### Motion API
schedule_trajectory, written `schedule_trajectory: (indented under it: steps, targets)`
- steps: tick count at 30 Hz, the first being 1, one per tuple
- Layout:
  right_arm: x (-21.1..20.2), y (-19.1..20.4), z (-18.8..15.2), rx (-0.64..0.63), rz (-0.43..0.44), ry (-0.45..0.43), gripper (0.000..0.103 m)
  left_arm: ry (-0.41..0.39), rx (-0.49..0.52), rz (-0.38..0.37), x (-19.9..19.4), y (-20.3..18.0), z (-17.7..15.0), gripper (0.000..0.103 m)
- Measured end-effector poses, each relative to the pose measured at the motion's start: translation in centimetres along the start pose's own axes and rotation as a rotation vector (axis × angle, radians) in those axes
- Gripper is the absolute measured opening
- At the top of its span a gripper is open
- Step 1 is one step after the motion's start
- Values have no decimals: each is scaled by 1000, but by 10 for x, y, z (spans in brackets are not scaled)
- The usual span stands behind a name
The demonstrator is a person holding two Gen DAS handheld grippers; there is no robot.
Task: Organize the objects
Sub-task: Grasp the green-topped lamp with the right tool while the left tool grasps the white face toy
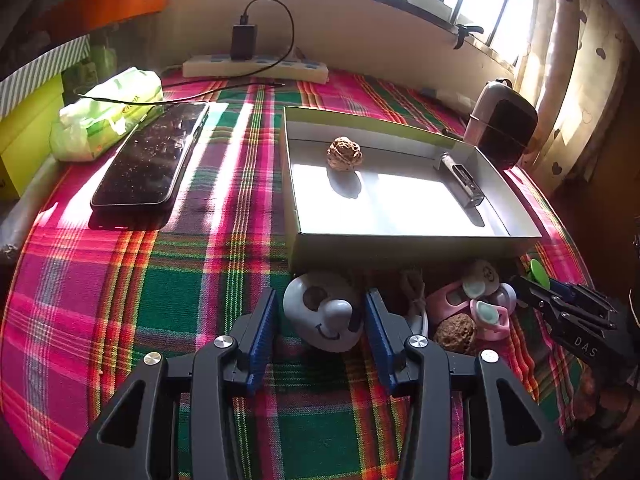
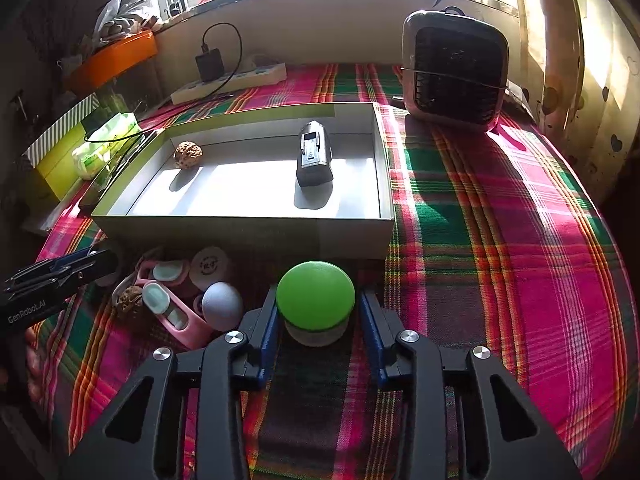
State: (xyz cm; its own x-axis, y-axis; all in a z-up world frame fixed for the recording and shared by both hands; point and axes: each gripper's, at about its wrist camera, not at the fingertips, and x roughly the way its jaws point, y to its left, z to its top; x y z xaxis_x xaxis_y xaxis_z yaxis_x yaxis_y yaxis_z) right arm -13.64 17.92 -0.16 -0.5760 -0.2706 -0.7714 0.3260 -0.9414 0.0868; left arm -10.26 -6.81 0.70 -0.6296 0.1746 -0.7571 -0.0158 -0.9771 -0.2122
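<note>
A shallow white box point(image 1: 304, 184) point(image 2: 386, 184) sits on the plaid cloth and holds a walnut point(image 1: 344, 153) point(image 2: 188, 154) and a grey metal clip-like object point(image 1: 460, 179) point(image 2: 314, 157). In front of the box lies a pile of small items. My left gripper point(image 1: 322, 320) is open, its pads on either side of a white smiley-face ball point(image 1: 324, 318), not touching it. My right gripper point(image 2: 318, 316) is open around a green-capped round jar point(image 2: 316, 300). A second walnut point(image 1: 455, 333) point(image 2: 130, 298) and pink cases point(image 1: 480, 308) point(image 2: 176, 312) lie in the pile.
A black phone point(image 1: 154, 156) and a green tissue pack point(image 1: 108, 114) lie at the left. A power strip with charger point(image 1: 256, 66) point(image 2: 232, 80) runs along the back wall. A small fan point(image 2: 456, 68) point(image 1: 504, 128) stands at the back right.
</note>
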Motion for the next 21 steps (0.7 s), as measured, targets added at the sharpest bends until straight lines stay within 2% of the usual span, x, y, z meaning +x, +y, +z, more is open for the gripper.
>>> schedule_trajectory:
  steps: [1,9,11,12,21]
  targets:
    - [0,1,0,-2,2,-1,32,0,-3,-2,0,0,0,37]
    - [-2,0,0,-2,1,-11,30,-1,-6,-11,-1,1,0,35]
    - [-3,0,0,-4,-1,-18,24,3,-6,-34,-1,-1,-1,26]
    - [-4,1,0,-5,-2,-19,21,5,-3,-32,-1,-2,-1,26]
    - [-4,1,0,-1,-2,-25,19,1,5,-26,-1,-3,-1,26]
